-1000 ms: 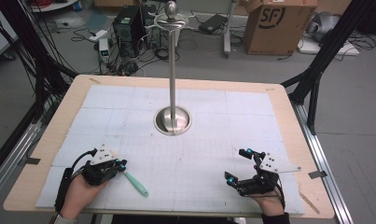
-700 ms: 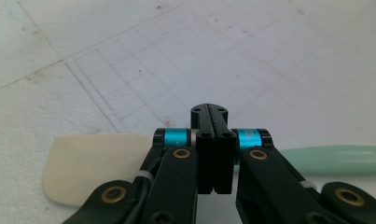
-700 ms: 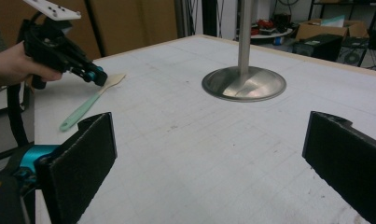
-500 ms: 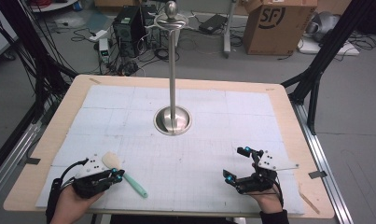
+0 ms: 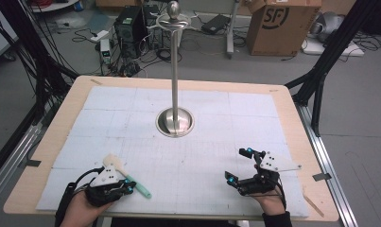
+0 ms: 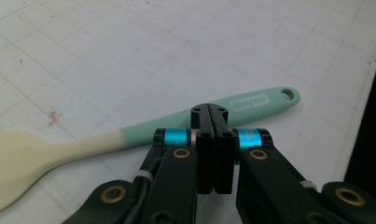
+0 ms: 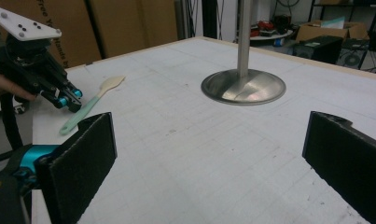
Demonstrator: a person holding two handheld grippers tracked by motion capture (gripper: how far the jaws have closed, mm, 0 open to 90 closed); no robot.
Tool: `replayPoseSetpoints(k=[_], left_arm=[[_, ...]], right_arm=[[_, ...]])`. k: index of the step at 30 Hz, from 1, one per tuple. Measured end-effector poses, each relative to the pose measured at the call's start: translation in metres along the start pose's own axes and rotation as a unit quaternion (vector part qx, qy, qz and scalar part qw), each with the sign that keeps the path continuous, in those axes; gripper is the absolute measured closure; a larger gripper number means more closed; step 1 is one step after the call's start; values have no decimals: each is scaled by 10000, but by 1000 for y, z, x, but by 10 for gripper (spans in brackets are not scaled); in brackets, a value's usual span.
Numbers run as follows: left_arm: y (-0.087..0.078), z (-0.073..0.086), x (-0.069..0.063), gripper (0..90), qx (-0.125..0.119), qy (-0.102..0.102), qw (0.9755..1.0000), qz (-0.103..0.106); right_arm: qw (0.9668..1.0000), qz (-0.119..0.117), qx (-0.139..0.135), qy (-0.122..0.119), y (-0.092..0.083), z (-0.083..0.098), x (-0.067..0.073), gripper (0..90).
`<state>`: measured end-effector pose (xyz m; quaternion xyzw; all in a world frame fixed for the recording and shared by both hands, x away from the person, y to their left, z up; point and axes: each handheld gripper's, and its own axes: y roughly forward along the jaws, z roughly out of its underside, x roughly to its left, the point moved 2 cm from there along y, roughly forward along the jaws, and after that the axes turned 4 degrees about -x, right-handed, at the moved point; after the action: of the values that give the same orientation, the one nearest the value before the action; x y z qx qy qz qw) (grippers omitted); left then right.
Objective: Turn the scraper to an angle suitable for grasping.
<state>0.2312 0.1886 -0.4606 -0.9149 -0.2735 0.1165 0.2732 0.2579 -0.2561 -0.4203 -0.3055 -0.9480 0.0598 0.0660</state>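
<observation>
A spatula with a cream blade and a mint-green handle lies flat on the white gridded mat, near the front left. My left gripper is low over the handle, its jaws shut tight together with nothing between them. In the left gripper view the closed tips sit right at the handle of the spatula, which runs across behind them. My right gripper rests at the front right with its jaws wide open and empty. In the right gripper view, my right gripper looks toward the spatula and the left gripper.
A tall steel pole on a round base stands at the middle of the mat; the base lies ahead of the right gripper. The wooden table's edge frames the mat. Cables, boxes and a computer lie on the floor beyond.
My left hand has drawn back toward the near edge of the table, uncovering the spatula's cream blade. The spatula and the right gripper have stayed where they were.
</observation>
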Motion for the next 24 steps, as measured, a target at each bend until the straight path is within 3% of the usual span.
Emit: replayPoseSetpoints(k=[4, 8, 12, 14, 15, 19, 22, 24], left_arm=[[15, -9, 8, 896, -87, -140, 9999, -46], [30, -19, 14, 896, -100, -208, 9995, -226], [36, -24, 19, 895, -98, -300, 9990, -321], [35, -24, 20, 896, -99, -173, 9991, -366], [32, -25, 23, 896, -107, -201, 9990, -395], [15, -30, 45, 896, -374, -507, 9957, -678], [10, -29, 65, 896, -266, -657, 9944, -780], [12, -27, 75, 896, -59, -606, 9946, -835]], right_arm=[[10000, -8, 46, -8, 3, 1, 1, 17], [10000, 0, 53, -3, 3, 1, 2, 17], [10000, 24, 37, 5, 2, 1, 0, 17], [10000, 27, 45, -1, 2, 1, 0, 17], [10000, 15, 54, 18, 2, 1, 1, 17], [10000, 31, 32, 19, 1, 1, 1, 17], [10000, 14, 46, 8, 2, 1, 1, 17], [10000, 10, 68, 0, 2, 1, 2, 17]])
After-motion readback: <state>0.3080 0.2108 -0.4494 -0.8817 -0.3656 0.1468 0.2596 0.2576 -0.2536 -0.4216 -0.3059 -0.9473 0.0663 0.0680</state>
